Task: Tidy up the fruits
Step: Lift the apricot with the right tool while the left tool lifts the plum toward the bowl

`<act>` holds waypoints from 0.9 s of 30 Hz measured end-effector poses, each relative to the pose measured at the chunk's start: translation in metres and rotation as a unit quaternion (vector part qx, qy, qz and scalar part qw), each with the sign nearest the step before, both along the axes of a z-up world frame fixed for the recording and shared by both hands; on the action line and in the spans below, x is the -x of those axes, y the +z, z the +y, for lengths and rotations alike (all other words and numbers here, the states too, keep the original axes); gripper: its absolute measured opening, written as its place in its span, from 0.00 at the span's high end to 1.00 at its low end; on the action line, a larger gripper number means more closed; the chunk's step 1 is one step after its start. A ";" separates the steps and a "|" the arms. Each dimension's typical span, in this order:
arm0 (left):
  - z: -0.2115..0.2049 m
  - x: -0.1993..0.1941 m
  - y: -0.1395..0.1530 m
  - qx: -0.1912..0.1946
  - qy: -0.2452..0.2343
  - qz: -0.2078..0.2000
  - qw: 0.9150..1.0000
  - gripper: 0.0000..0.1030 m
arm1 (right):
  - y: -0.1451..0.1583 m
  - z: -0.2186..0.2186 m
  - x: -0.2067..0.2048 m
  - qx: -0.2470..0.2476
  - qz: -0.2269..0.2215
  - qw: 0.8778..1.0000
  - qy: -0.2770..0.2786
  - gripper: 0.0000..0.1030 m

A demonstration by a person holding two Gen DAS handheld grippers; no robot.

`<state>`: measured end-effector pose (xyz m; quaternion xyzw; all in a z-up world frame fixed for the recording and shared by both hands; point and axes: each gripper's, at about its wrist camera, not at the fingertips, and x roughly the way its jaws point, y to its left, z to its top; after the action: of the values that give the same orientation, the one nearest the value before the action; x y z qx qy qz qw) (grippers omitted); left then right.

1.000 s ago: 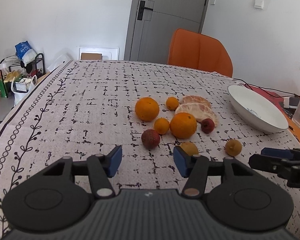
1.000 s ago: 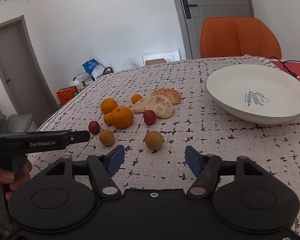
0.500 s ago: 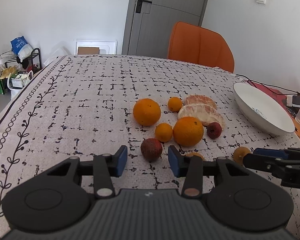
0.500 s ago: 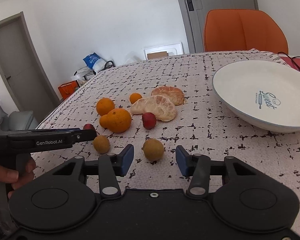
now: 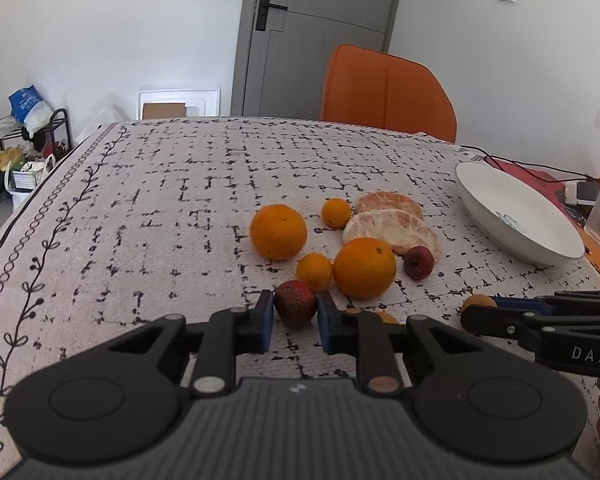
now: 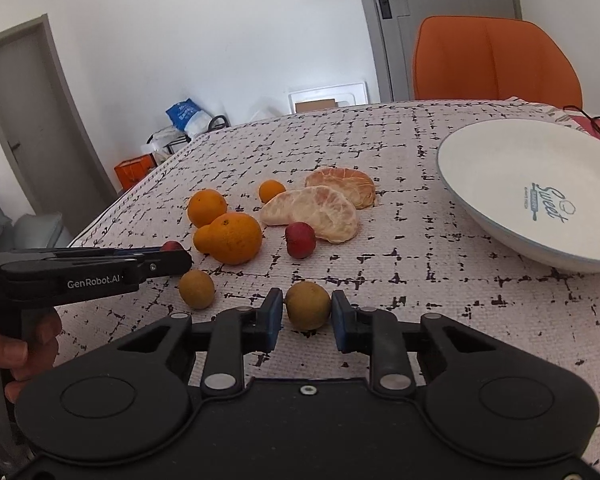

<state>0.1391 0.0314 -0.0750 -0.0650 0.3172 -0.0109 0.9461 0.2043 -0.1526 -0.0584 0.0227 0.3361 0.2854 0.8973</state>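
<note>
**Both grippers closed around small fruits on the table**

Your left gripper (image 5: 296,314) has its pads touching both sides of the dark red lychee (image 5: 295,307); it's clamped on it, fruit on the tablecloth (image 5: 160,208). Your right gripper (image 6: 307,312) brackets the brown longan (image 6: 308,305), pads at its sides, slight gap at the right pad; can't tell if gripped. The white bowl (image 6: 500,160) is at 2 o'clock of the longan, oranges (image 6: 234,238) at 11.

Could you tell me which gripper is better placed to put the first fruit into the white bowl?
Right. The right gripper brackets a tan longan just short of the white bowl. The left gripper brackets a dark red lychee farther away, behind the oranges.
</note>
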 end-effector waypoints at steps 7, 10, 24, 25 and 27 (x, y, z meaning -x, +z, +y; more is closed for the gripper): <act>-0.006 -0.005 0.012 -0.001 -0.001 -0.014 1.000 0.79 | 0.007 -0.013 0.000 -0.012 -0.015 1.000 -0.015 0.76; -0.011 -0.007 0.016 -0.005 -0.001 -0.009 1.000 0.79 | 0.011 -0.018 0.000 -0.015 -0.022 0.999 -0.021 0.76; -0.038 -0.016 0.033 -0.011 -0.026 -0.025 0.999 0.79 | 0.021 -0.056 -0.002 -0.033 -0.043 0.997 -0.053 0.76; -0.041 -0.018 0.034 -0.009 -0.028 -0.025 0.999 0.79 | 0.021 -0.059 -0.002 -0.033 -0.045 0.997 -0.055 0.76; -0.046 -0.021 0.036 -0.010 -0.032 -0.028 0.999 0.79 | 0.023 -0.065 -0.003 -0.035 -0.049 0.996 -0.061 0.76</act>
<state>0.1603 -0.0147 -0.0391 -0.0448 0.2924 -0.0395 0.9544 0.2072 -0.2174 -0.0358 0.0605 0.2798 0.2427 0.9269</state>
